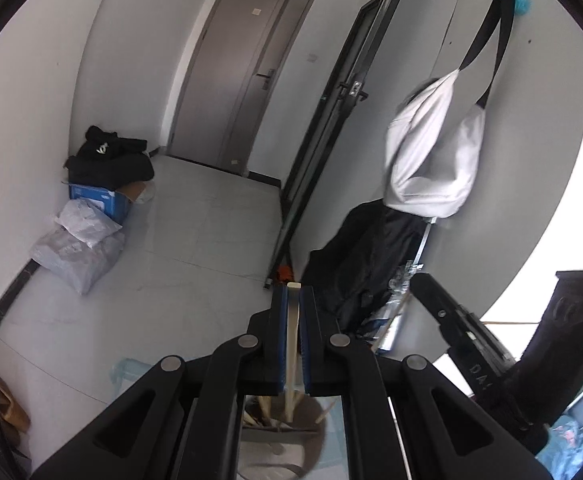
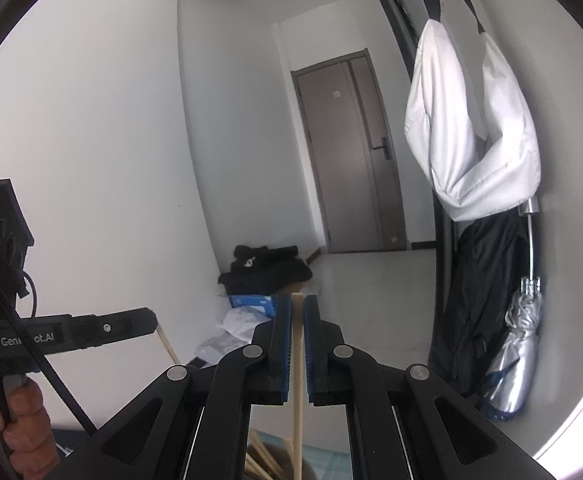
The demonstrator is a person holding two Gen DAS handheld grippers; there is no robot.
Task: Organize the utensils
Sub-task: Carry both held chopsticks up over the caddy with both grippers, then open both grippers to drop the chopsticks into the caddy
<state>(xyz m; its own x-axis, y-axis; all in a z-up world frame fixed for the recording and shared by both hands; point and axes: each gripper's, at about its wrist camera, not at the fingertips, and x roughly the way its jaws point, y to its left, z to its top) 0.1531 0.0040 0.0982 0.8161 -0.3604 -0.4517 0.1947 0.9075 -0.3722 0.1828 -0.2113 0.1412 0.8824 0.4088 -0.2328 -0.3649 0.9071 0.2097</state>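
Note:
In the left wrist view my left gripper [image 1: 293, 294] is shut on a pale wooden chopstick [image 1: 291, 344] that stands upright between the blue pads. Under it is a round holder [image 1: 291, 454] with several more chopsticks [image 1: 262, 408] in it. In the right wrist view my right gripper [image 2: 298, 301] is likewise shut on its own upright chopstick [image 2: 298, 364], above a bundle of chopsticks [image 2: 261, 460]. Each gripper shows in the other's view: the right gripper [image 1: 421, 282] at the right, the left gripper [image 2: 151, 318] at the left with its chopstick [image 2: 168, 346] hanging below.
A person's hand [image 2: 21, 412] holds the left gripper's handle. On the wall to the right hang a white bag [image 1: 435, 152], a black jacket [image 1: 367, 264] and a silver umbrella [image 2: 519, 344]. Boxes and plastic bags [image 1: 87, 220] lie by the left wall. A grey door [image 1: 243, 72] stands ahead.

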